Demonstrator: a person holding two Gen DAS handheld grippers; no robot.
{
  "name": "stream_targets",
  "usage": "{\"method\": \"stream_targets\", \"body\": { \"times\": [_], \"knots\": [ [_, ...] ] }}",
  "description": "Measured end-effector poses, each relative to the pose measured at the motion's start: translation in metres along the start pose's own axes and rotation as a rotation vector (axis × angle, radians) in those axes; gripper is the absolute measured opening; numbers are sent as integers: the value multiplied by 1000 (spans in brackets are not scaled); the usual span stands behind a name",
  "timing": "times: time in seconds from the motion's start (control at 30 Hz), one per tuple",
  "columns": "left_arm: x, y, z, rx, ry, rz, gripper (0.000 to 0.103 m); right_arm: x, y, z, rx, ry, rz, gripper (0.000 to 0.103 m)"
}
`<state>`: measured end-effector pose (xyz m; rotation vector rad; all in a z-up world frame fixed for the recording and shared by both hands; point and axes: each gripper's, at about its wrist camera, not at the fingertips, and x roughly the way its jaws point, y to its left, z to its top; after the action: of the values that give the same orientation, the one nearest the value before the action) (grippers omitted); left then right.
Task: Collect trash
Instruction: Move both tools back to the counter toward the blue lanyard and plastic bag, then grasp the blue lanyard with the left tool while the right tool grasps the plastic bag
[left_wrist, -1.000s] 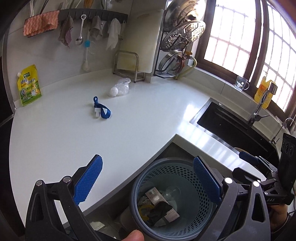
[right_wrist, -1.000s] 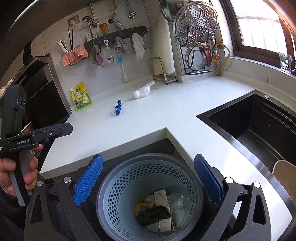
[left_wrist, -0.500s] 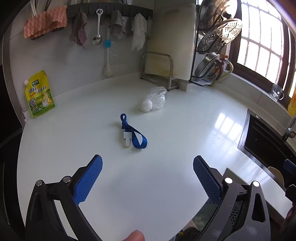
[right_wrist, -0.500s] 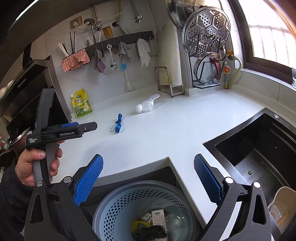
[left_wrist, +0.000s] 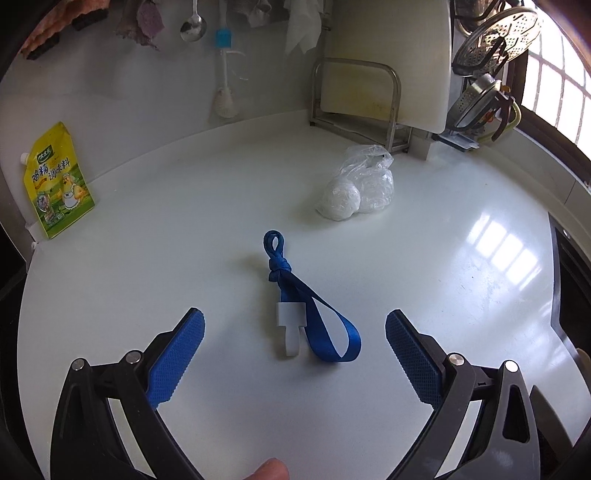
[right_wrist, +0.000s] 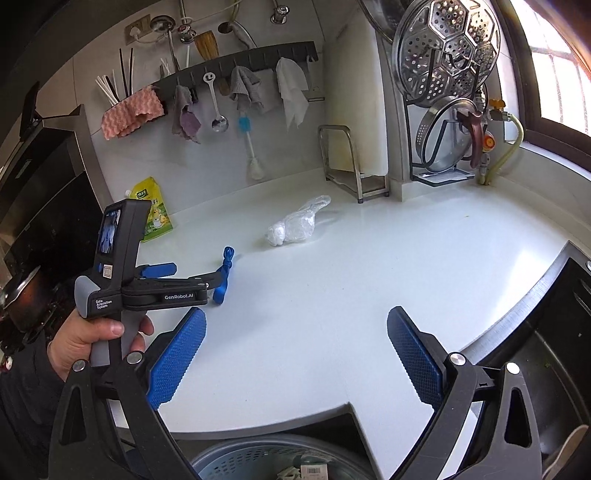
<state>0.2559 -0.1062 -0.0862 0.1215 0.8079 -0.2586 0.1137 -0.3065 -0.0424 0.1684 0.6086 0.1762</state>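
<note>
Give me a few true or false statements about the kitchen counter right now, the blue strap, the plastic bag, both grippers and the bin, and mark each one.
1. The left gripper is open, with the blue strap lying between its fingers' line of approach. True.
2. The blue strap is already clamped in the left gripper. False: it lies free on the counter, untouched.
3. The crumpled plastic bag sits beyond the strap, nearer the metal rack. True.
4. The right gripper holds the plastic bag. False: it is open and empty.
5. The yellow pouch lies flat in the laundry-style basket. False: it stands against the wall on the counter.
</note>
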Motion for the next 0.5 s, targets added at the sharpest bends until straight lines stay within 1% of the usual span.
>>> {"method": "stream_targets", "body": {
  "times": [0.1,0.27,0.33,0.4,0.43,0.47,0.5],
  "knots": [
    [12,-1,4,13,15,12,96,22,-2,9,0,15,-2,94],
    [31,4,10,1,37,17,94,59,-2,22,8,43,6,94],
    [36,7,11,1,49,12,83,75,-3,29,7,57,7,94],
    [42,8,10,13,65,14,70,91,-3,38,15,65,-3,94],
    [45,10,11,9,78,1,63,100,-2,44,22,68,2,94],
    [46,13,12,-3,78,-19,51,109,-1,50,27,70,8,94],
    [46,15,14,-7,81,-17,37,119,1,57,29,74,14,94]
  ]
}}
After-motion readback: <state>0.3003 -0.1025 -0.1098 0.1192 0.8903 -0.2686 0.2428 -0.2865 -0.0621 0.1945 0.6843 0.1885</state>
